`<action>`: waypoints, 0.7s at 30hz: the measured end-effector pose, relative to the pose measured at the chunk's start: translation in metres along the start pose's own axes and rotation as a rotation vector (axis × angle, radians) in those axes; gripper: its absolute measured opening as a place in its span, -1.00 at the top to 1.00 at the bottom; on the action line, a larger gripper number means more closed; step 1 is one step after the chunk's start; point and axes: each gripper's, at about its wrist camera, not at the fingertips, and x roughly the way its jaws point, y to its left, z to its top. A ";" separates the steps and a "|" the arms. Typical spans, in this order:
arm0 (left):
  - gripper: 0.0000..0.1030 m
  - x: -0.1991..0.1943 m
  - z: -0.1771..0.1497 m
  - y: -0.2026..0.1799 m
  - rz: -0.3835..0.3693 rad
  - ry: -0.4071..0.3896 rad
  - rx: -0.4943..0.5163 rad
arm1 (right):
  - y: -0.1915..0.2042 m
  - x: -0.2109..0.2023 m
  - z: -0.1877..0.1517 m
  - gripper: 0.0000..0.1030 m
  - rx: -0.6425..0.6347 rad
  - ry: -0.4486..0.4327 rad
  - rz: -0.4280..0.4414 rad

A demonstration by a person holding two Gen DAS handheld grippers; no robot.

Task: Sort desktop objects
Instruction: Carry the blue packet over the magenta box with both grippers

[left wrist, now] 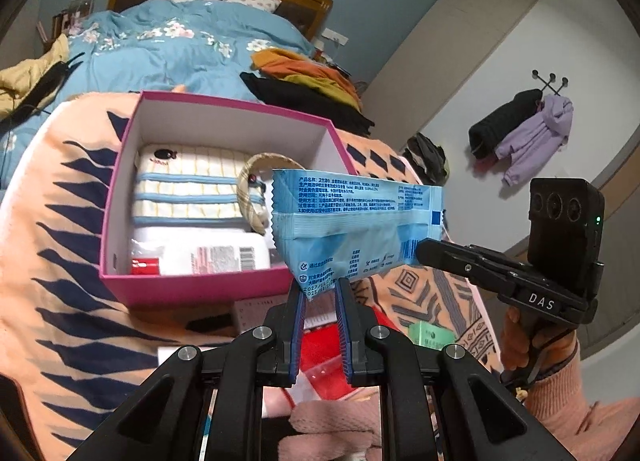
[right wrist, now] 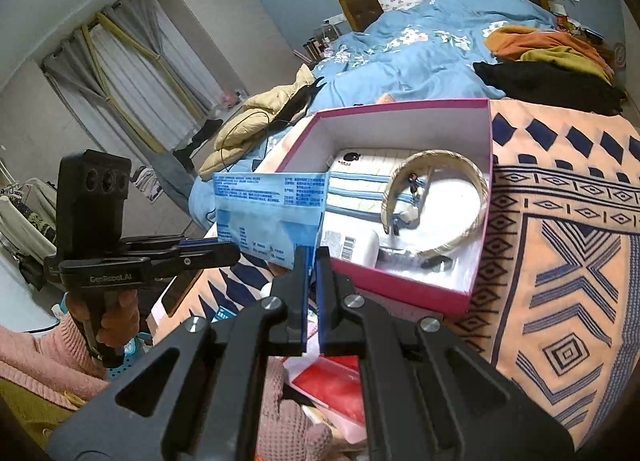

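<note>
Both the left gripper (left wrist: 320, 281) and right gripper (right wrist: 312, 249) are pinching the blue wipes pack (left wrist: 356, 229) in mid-air by the pink box (left wrist: 192, 285), which already holds a pouch, headband and bottle, with clutter still waiting below.

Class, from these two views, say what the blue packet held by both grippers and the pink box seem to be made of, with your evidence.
Blue packet: apparently thin plastic film, slightly glossy; it has a zigzag crimped end, a back seam and printed text. Pink box: probably cardboard, matte pink outside, plain white inside; its walls are straight, stiff and thin-edged.
</note>
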 end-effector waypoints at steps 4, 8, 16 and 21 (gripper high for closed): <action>0.72 -0.003 0.007 0.004 0.015 -0.012 0.002 | 0.000 0.005 0.008 0.91 -0.004 0.001 0.004; 0.72 -0.005 0.013 0.006 0.025 -0.023 0.009 | -0.001 0.011 0.015 0.91 -0.005 0.006 0.009; 0.72 -0.007 0.024 0.014 0.047 -0.032 0.000 | -0.001 0.026 0.028 0.91 -0.011 0.022 0.008; 0.72 -0.007 0.029 0.017 0.060 -0.037 0.000 | -0.002 0.036 0.034 0.91 -0.003 0.033 0.010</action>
